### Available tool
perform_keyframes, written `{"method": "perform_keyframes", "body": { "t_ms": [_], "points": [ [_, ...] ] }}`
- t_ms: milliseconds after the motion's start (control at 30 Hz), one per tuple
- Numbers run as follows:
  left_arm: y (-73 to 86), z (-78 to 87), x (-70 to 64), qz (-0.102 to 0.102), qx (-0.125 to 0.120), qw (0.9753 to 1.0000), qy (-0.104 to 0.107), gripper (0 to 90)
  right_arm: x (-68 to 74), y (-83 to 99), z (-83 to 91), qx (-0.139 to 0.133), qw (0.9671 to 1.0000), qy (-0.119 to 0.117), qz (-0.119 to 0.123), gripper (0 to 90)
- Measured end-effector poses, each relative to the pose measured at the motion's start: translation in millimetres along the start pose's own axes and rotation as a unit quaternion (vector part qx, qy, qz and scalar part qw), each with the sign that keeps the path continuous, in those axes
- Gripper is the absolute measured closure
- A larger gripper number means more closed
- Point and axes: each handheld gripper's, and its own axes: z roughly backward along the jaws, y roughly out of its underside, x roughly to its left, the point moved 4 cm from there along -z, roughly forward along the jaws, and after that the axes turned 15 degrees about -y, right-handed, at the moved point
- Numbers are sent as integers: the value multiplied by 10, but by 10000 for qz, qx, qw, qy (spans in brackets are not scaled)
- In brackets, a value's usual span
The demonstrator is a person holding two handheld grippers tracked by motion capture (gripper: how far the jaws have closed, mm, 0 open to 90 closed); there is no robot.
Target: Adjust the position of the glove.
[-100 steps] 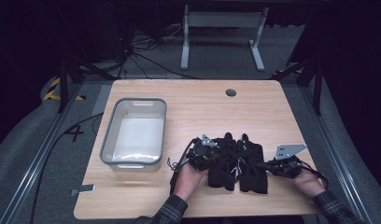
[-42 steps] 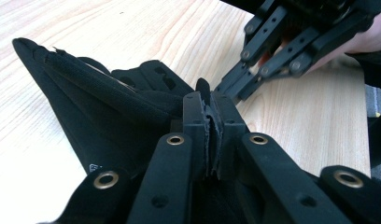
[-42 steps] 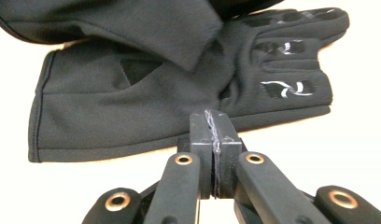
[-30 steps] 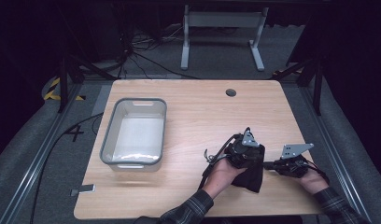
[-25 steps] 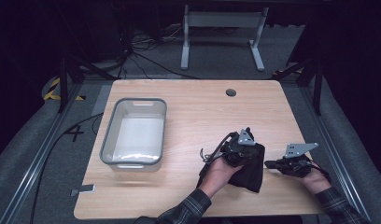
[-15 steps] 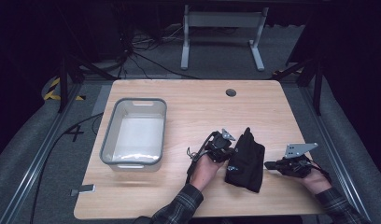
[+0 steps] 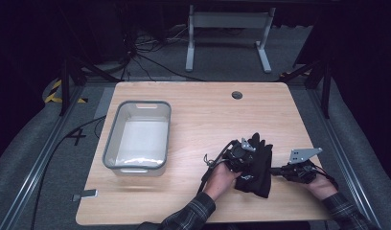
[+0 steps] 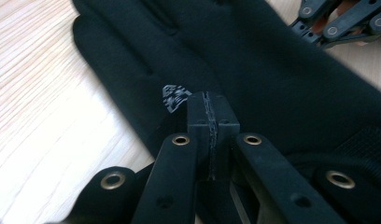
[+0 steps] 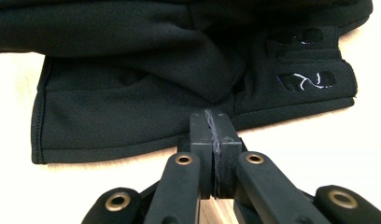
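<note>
The black gloves (image 7: 257,165) lie as one dark heap on the near right part of the table (image 7: 203,110), not far from its front edge, with bare wood open all around: a broad free stretch runs back to the far edge and its small round hole (image 7: 237,95), and another lies to the left, between the heap and the grey bin (image 7: 137,136), which stands well apart near the left edge. A small grey object (image 7: 85,195) sits at the near left corner. In the high view the heap is too dark to tell where one glove ends and the other starts, and the left tongs (image 7: 243,154) cover part of it; both forearms are cut off by the bottom of that view. In the left gripper view the left tongs (image 8: 209,112) have their jaws pressed together over the glove's black cloth, just beside a small white logo (image 8: 175,96); they are probably pinching a fold of it, though the cloth between the tips cannot be made out. In the right gripper view the right tongs (image 9: 212,126) also have their jaws together, tips at the hemmed edge of the gloves (image 9: 132,112), touching or nearly so; whether any cloth is caught there cannot be told. The right tongs (image 7: 280,170) sit just right of the heap in the high view
</note>
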Motion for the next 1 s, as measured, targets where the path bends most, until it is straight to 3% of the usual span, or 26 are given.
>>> {"method": "perform_keyframes", "body": {
  "t_ms": [133,200,333,433,500,600,667,867,1000],
  "points": [
    [-10,-79,-85,-183,62,9998,-28,893,3,1,2,10,10000,5,17,900],
    [-3,-99,-107,-171,85,9998,25,893,1,1,34,47,10000,28,18,900],
    [-8,-95,-123,-199,87,9998,12,891,-5,-111,268,-449,9989,116,8,900],
    [-13,-91,-120,-185,53,9998,20,891,36,-203,325,-622,9980,50,52,900],
    [-13,-90,-118,-178,50,9998,28,890,58,-226,297,-551,9984,0,100,900],
    [-9,-78,-107,-149,57,9999,54,890,49,-202,73,-110,9998,-43,166,900],
    [-8,-80,-108,-194,35,9998,76,891,19,-204,-8,-29,9998,-79,164,900],
    [-21,-53,-113,-245,-39,9996,103,892,-83,-349,-64,-263,9994,34,207,900],
    [-48,-36,-156,-320,-188,9991,181,890,-107,-318,11,-300,9992,193,177,900]
  ]
}}
